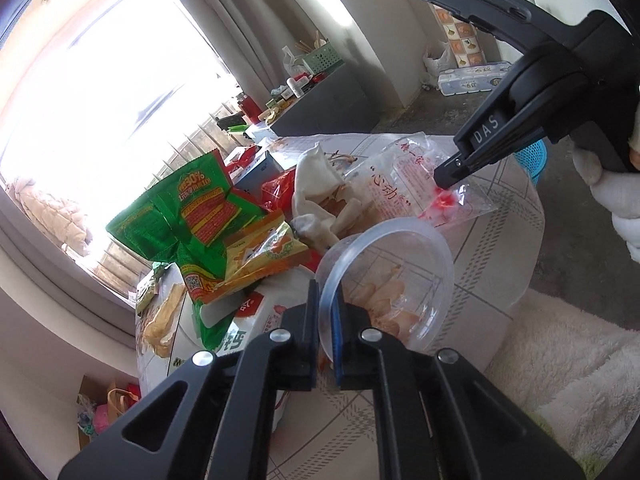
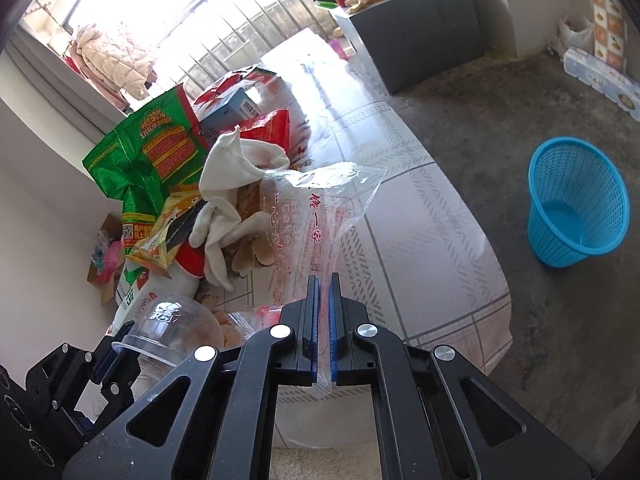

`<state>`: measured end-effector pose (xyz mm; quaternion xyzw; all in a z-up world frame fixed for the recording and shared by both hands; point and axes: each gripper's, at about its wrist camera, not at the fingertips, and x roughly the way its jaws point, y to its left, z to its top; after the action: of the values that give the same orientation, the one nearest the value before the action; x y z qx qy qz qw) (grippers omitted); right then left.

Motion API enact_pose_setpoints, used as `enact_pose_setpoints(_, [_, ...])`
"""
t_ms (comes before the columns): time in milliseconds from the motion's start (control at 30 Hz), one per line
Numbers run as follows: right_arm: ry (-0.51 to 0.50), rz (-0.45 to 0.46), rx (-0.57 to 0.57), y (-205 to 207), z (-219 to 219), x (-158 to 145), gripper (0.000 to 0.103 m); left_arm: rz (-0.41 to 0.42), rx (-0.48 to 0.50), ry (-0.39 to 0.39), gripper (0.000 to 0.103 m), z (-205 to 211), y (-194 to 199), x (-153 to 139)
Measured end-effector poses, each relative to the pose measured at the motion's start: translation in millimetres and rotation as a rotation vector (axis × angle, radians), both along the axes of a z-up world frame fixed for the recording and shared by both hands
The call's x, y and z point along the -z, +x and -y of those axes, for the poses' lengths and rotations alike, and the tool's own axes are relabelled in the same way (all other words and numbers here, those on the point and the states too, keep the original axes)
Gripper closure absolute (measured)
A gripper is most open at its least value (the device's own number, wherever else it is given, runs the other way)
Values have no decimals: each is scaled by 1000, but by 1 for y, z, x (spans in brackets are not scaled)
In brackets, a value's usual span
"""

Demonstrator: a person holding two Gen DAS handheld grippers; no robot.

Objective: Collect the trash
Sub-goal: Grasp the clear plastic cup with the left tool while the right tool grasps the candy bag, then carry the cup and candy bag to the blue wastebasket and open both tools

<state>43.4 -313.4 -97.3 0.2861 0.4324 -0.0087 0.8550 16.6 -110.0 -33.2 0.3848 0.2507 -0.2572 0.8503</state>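
Clear plastic on both sides right now: my left gripper is pinched tight on the rim of the clear plastic cup, low in the left wrist view, and my right gripper is clamped on the near edge of the clear printed bag, bottom centre of the right wrist view. Both grips look thin to me, so I'd lift slowly and straight, keeping the cup mouth tilted up since there seem to be food scraps inside, and letting the bag peel off the pile rather than yanking it, because the white cloth lies against its far end and could drag along. The blue basket stands on the floor at the right of the right wrist view, well apart from the table, so that's my likely drop point. The table wears a pale patterned cover; the green snack wrapper and other packets are heaped at its left. Bright window behind, a grey cabinet at the far wall, bare concrete-looking floor.
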Motion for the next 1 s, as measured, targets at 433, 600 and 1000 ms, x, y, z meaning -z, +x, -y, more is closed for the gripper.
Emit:
enact_pose_setpoints(433, [-42,80,366,-94,115,-19,102,-413,231,-232,98,113,42,-84])
enact_pose_setpoints(600, [-24,24,564,-108,187,11,102,-530,291,-105,98,254,85,-61])
enact_pose_setpoints(1000, [72,-144,738,-54,317,120,65,-638,195,116,92,487,124,105])
